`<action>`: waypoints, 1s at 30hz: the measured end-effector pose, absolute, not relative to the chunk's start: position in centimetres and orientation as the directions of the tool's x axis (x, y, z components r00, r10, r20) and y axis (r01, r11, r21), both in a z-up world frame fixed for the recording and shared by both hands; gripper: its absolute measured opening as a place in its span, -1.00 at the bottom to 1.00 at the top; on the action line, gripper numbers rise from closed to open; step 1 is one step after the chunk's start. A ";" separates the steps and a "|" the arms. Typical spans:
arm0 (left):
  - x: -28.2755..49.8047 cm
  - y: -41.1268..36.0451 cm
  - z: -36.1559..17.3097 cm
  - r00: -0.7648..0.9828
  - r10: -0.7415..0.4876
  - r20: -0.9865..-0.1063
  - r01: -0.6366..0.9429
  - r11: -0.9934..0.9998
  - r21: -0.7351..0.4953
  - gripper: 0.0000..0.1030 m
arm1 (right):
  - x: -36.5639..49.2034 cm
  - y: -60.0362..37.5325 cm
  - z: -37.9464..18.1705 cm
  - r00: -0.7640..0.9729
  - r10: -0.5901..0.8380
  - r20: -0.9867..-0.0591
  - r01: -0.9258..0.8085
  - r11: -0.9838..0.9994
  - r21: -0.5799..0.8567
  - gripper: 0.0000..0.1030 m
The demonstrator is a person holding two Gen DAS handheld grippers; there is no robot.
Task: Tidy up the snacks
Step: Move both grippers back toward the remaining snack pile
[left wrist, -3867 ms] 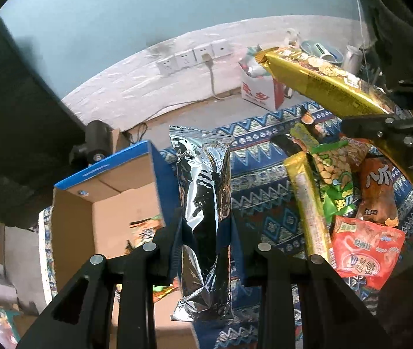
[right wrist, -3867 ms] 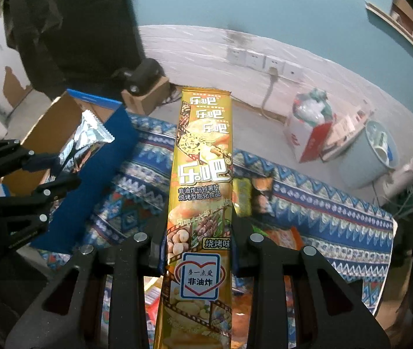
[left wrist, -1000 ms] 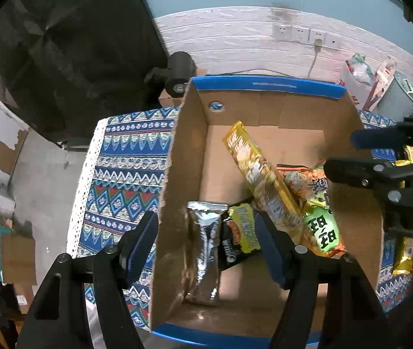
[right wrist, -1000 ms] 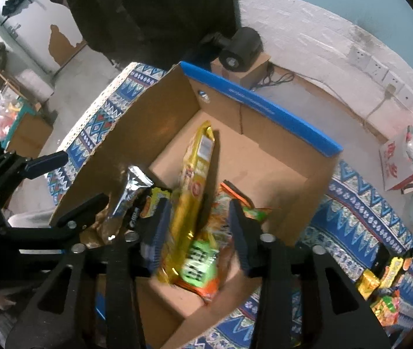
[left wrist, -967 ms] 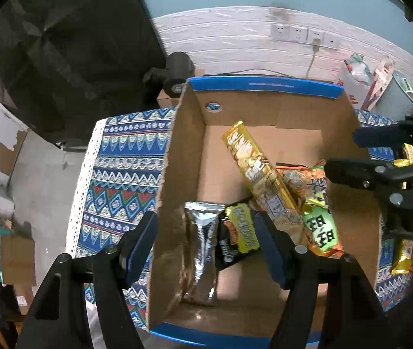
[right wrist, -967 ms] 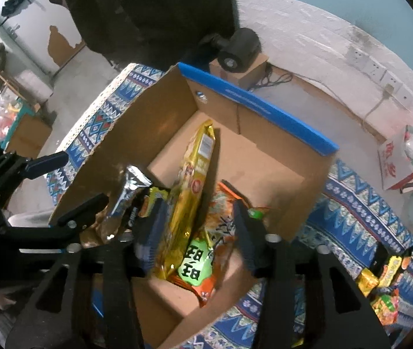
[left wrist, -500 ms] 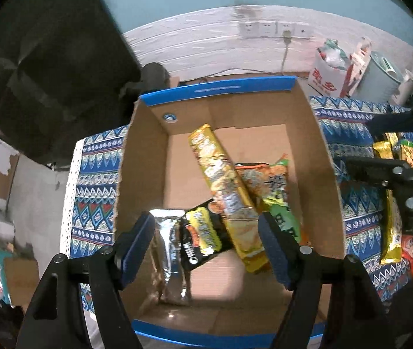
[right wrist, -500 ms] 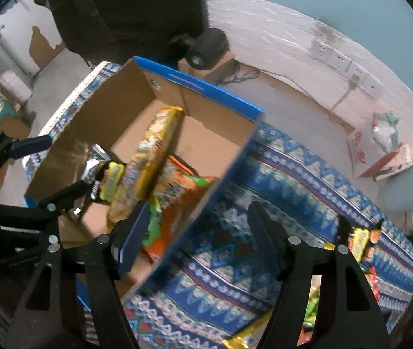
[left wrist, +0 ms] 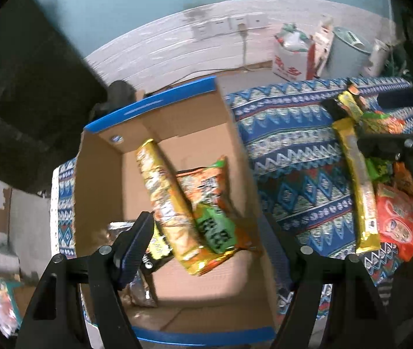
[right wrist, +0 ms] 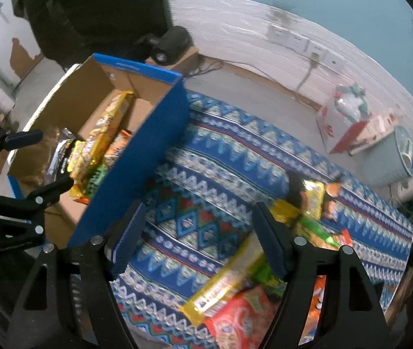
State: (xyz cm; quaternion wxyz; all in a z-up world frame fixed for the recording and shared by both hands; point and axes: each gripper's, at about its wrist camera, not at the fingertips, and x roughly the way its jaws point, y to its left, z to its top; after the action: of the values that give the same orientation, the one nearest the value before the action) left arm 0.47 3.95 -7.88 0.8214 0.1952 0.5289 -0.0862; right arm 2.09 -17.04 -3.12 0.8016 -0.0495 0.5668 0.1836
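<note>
Your left gripper [left wrist: 206,250] hangs over the cardboard box [left wrist: 98,180], fingers apart and empty; your right gripper [right wrist: 197,232], also spread empty, hovers beside the box above the patterned cloth [right wrist: 235,157].

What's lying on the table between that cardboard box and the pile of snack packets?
Only bare patterned cloth lies between the cardboard box and the pile of snack packets; the right wrist view shows it best.
</note>
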 end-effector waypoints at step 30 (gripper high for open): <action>-0.9 -9.2 -11.4 0.373 0.016 -0.928 0.535 0.813 0.229 0.47 | -4.9 -36.3 -9.1 0.245 0.096 -0.965 0.073 0.990 0.117 0.50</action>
State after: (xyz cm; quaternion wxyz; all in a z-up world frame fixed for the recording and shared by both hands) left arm -0.94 -9.21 -11.38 0.7875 0.2576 0.5350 -0.1649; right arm -4.85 -36.32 -9.07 0.7859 0.0688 0.6145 0.0075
